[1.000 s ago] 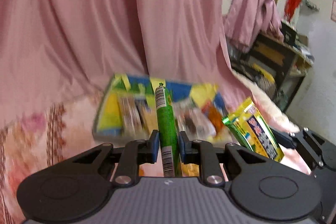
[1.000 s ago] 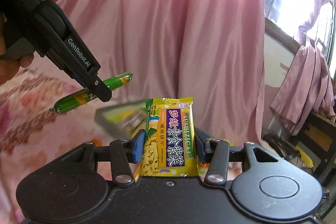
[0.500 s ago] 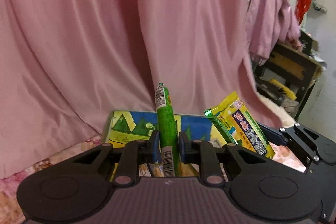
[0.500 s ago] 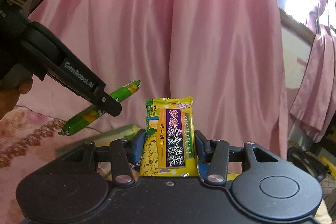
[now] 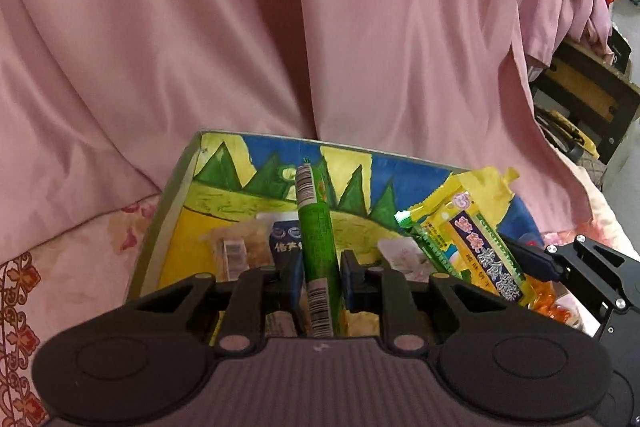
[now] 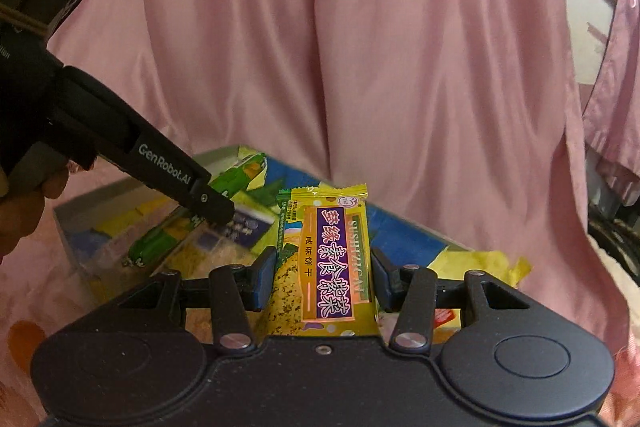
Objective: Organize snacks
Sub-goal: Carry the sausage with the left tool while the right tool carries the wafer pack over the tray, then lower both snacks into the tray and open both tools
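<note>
A green sausage stick (image 5: pixel 316 239) pinched in the left hand-held gripper (image 5: pixel 319 277) and a yellow biscuit packet (image 6: pixel 326 259) clamped in the right hand-held gripper (image 6: pixel 324 281) hover over a painted snack box (image 5: pixel 224 163) before pink curtain (image 5: pixel 280 27).

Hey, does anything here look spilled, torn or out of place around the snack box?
Nothing stands out. The painted box sits upright with packets lying inside. The left tongs grip a green sausage stick and the right tongs a yellow seaweed biscuit packet, both wrappers intact, above the box.
</note>
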{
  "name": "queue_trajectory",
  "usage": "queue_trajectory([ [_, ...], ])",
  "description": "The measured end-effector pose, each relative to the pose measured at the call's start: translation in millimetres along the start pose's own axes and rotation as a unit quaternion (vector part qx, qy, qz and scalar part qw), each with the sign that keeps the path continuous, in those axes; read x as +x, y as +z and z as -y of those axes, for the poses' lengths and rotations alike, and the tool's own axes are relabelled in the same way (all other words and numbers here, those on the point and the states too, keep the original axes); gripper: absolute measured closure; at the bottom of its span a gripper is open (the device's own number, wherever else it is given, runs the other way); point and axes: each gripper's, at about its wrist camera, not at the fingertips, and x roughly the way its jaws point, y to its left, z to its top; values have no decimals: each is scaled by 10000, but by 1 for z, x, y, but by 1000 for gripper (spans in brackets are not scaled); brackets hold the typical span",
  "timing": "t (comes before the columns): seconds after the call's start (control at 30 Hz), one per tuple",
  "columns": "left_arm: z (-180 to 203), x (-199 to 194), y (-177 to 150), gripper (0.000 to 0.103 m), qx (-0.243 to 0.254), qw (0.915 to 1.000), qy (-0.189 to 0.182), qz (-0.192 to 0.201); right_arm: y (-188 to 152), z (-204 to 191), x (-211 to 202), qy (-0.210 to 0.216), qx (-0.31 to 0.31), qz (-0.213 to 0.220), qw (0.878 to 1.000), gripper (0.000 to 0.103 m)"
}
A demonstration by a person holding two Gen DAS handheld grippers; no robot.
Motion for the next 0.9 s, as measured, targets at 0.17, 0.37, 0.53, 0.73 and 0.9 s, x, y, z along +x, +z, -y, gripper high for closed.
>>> queue_trajectory([
  [0.17,-5,6,-3,82,-68,10000,3,-60,-1,0,11,12,82,-182,9998,53],
  [0.37,-2,6,-3,82,-25,10000,-9,-5,-4,-7,11,48,157,-295,9994,53],
  [0.53,2,6,-4,81,48,10000,25,1,-7,-4,14,53,264,-360,9990,53],
  [0.73,2,1,-5,80,-58,9999,89,-16,-8,0,11,29,326,-389,9987,51],
  [0.9,0,-15,-1,61,-242,9997,68,79,-3,3,-1,8,321,-314,9990,43],
])
